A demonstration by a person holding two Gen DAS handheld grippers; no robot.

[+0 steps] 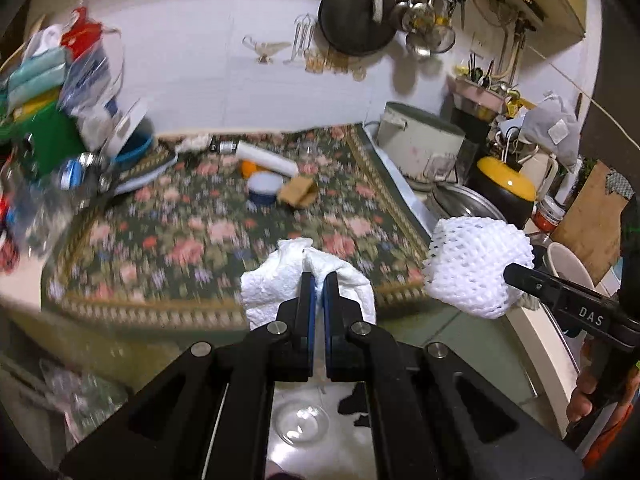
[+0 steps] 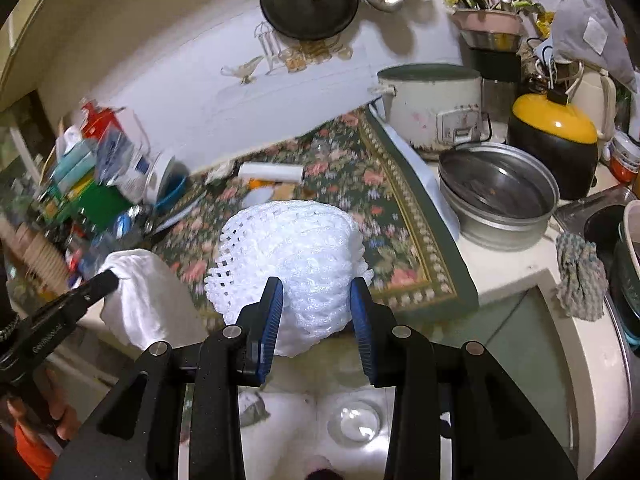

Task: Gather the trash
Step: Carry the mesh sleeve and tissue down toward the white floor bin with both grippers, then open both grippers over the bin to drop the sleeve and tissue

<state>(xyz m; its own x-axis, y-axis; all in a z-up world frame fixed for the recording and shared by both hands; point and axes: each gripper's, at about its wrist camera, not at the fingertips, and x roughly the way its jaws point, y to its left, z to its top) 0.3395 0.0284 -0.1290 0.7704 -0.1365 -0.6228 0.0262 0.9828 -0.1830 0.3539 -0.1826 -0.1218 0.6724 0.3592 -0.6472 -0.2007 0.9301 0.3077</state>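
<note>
My left gripper (image 1: 319, 280) is shut on a crumpled white paper towel (image 1: 272, 284), held off the near edge of the floral cloth; it also shows in the right wrist view (image 2: 144, 300). My right gripper (image 2: 316, 292) is shut on a white foam fruit net (image 2: 296, 248); the net also shows in the left wrist view (image 1: 476, 264), to the right of the towel. Below both grippers lies a white bag (image 2: 288, 420) with a clear plastic cup (image 2: 356, 424) in it. More litter sits on the cloth: a white tube (image 1: 268, 160), a blue-rimmed lid (image 1: 262, 186), a cardboard scrap (image 1: 298, 192).
A floral cloth (image 1: 192, 240) covers the counter. Bags and boxes pile up at the left (image 1: 60, 120). A rice cooker (image 2: 436, 108), a steel basin (image 2: 496, 196), a black pot with a yellow lid (image 2: 554, 140) and a dishcloth (image 2: 580, 276) stand at the right. Pans hang on the wall (image 1: 354, 20).
</note>
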